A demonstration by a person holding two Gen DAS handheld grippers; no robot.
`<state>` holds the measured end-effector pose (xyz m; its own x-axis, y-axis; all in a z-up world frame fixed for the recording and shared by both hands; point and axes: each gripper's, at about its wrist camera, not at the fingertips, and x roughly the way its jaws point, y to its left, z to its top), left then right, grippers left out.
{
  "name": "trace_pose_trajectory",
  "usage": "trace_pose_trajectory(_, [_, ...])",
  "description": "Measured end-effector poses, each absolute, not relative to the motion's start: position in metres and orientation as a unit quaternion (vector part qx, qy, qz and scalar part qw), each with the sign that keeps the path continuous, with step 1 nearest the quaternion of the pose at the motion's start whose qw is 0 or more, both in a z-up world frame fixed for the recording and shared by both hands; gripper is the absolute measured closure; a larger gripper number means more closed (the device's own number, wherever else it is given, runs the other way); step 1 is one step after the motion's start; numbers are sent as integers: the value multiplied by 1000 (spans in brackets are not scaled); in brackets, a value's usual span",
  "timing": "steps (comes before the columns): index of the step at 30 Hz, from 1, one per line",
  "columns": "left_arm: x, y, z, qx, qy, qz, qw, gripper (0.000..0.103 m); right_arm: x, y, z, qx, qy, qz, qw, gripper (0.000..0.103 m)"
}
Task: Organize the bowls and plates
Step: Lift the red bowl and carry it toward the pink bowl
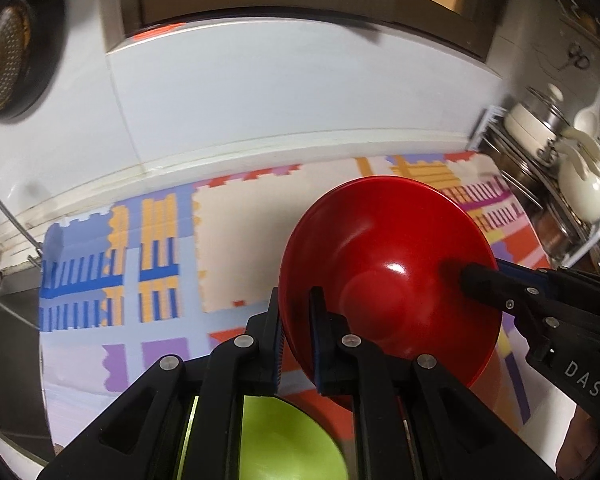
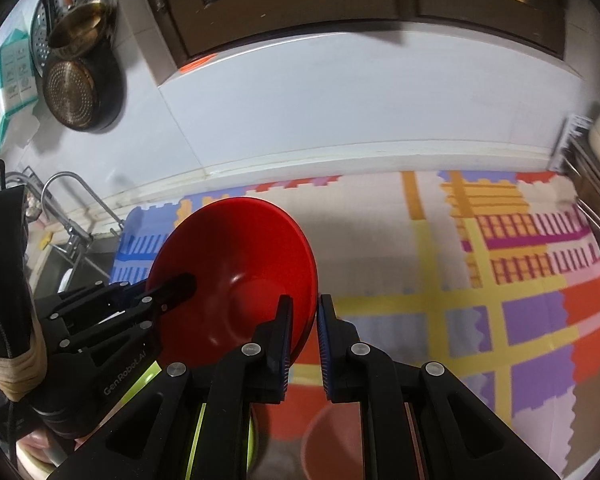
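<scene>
Holding a red bowl between both grippers, clear above the table. Bowl is glossy red, wide flared rim, round flat base, a bright specular spot near the centre; inside looks empty. It is tilted, its open side facing both cameras. Left gripper is clamped shut on the rim on its own side: one finger inside the bowl, the other outside, blue pads pressing the wall. Right gripper grips the opposite rim the same way, rim edge pinched between its blue pads, jaws nearly closed. In the left wrist view the right gripper's inner finger reaches into the bowl from the right; in the right wrist view the left gripper's finger reaches in from the left. Table is covered with a patterned mat: blocks of purple, yellow, orange, red, blue and cream. A lime-green dish sits below the left gripper, mostly hidden by the gripper body. A reddish-brown bowl shows low between the right gripper's fingers, blurred. Sink with a faucet lies left of the mat. A dark pan and a perforated steel tray hang on the white tiled wall. A rack with pots stands at the right end.
</scene>
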<state>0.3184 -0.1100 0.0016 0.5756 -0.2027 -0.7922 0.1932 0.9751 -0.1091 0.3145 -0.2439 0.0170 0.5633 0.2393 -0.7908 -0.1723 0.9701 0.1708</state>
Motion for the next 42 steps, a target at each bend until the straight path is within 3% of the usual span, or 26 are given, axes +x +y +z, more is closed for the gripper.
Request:
trace_pose_trajectory(20, [266,-186,-24,23,477,-174,861,87,251,-323,-3,58,471,71,878,89])
trace_pose_trajectory(42, [244,-218,-60,55,502,-167,847,87,228,-351,-45,68,506,59,858,89])
